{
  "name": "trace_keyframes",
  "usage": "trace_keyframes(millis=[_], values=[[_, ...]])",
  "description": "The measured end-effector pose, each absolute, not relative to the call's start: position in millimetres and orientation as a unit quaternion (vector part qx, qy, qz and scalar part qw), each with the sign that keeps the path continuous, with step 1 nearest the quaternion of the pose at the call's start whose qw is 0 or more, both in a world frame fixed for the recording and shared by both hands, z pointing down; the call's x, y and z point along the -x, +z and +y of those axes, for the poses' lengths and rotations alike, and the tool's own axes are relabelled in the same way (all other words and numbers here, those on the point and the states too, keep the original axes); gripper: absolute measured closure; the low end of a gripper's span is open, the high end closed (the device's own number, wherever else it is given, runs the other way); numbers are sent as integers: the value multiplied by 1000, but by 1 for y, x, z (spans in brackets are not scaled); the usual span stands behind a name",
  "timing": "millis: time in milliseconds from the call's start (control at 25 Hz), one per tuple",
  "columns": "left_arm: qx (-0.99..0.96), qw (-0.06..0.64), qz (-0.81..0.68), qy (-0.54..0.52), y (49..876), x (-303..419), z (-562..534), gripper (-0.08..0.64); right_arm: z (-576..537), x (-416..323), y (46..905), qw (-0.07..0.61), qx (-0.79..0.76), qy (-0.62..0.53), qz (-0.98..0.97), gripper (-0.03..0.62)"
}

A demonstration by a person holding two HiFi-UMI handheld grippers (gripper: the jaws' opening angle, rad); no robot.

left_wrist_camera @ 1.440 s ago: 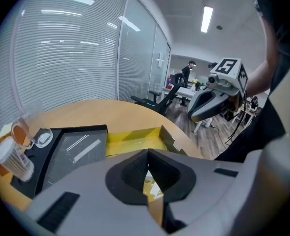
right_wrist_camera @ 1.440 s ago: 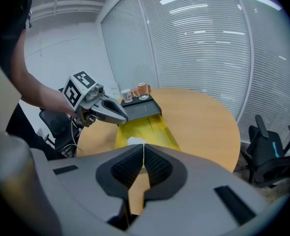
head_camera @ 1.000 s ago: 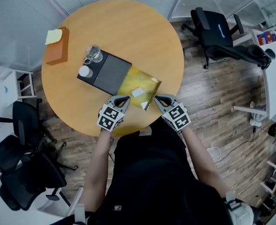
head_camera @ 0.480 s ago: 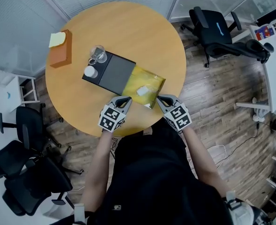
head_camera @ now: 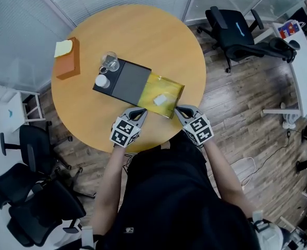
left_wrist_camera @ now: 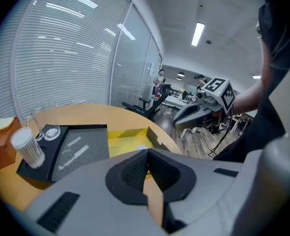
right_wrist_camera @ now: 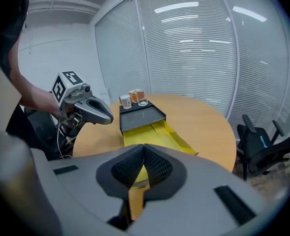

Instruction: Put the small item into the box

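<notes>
In the head view, little has changed over the last second. The left gripper (head_camera: 139, 111) and right gripper (head_camera: 178, 109) hang at the near edge of the round wooden surface (head_camera: 143, 35) much as before, one on either side of the open yellow box (head_camera: 170, 89). The small white item (head_camera: 160, 99) already lies inside the box, so the placing looks done, with perhaps only closing left. Behind the box sits a matte black tray (head_camera: 124, 82), with a clear glass (head_camera: 109, 61), a white cup (head_camera: 101, 80) and, well apart, an orange block (head_camera: 70, 61). The left gripper view shows its dark, cross-hatched pads pressed together on nothing, the glossy yellow cardboard beyond them and the cup's ribbed side. The right gripper view shows the same: jaws together and empty, pointing down the box's flat yellow floor towards the tray.
</notes>
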State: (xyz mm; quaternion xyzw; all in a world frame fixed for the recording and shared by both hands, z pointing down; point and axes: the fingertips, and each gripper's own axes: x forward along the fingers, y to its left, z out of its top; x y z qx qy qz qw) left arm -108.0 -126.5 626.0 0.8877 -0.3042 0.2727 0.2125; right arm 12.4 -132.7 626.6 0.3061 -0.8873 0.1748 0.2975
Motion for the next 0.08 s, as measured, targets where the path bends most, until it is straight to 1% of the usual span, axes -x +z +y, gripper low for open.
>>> trace_keyframes(millis=[80], values=[[-888, 211, -302, 274, 626, 110, -125, 554, -130, -12, 627, 296, -309, 177, -886, 588]])
